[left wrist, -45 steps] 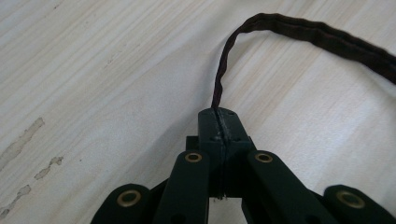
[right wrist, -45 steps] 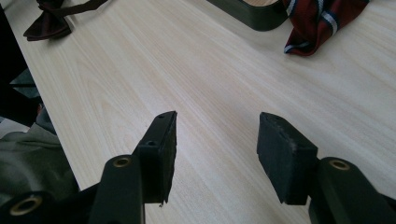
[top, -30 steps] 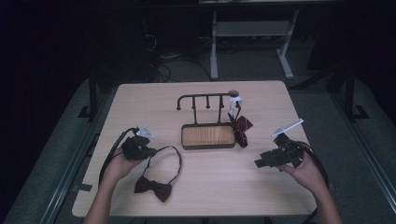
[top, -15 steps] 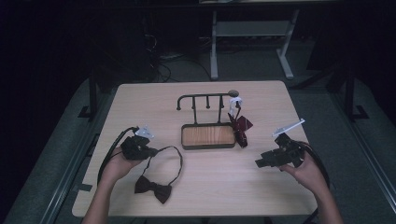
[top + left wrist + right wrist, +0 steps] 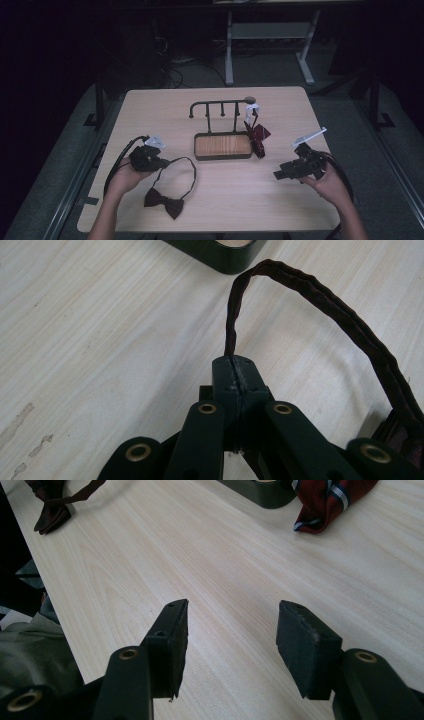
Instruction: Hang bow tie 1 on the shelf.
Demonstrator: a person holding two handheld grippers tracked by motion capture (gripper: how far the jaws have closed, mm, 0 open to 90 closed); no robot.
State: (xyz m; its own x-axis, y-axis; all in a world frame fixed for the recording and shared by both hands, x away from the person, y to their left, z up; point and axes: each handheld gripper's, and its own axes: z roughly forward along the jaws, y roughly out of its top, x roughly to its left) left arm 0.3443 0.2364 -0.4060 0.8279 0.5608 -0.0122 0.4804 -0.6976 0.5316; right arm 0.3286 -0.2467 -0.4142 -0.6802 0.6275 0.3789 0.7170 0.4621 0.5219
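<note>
The dark bow tie (image 5: 164,201) lies on the table (image 5: 150,107) at five o'clock of the left gripper (image 5: 162,162), its strap (image 5: 320,297) looping toward the rack (image 5: 222,146) at two o'clock. Left jaws are pressed together, pinching that strap. The right gripper (image 5: 231,645), well apart, stands spread and empty.

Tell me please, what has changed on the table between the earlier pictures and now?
Almost nothing visibly changed. The left tongs stay shut on the strap of the dark bow tie; the right tongs stay open over bare table. The red tie and the rack are as before.
</note>
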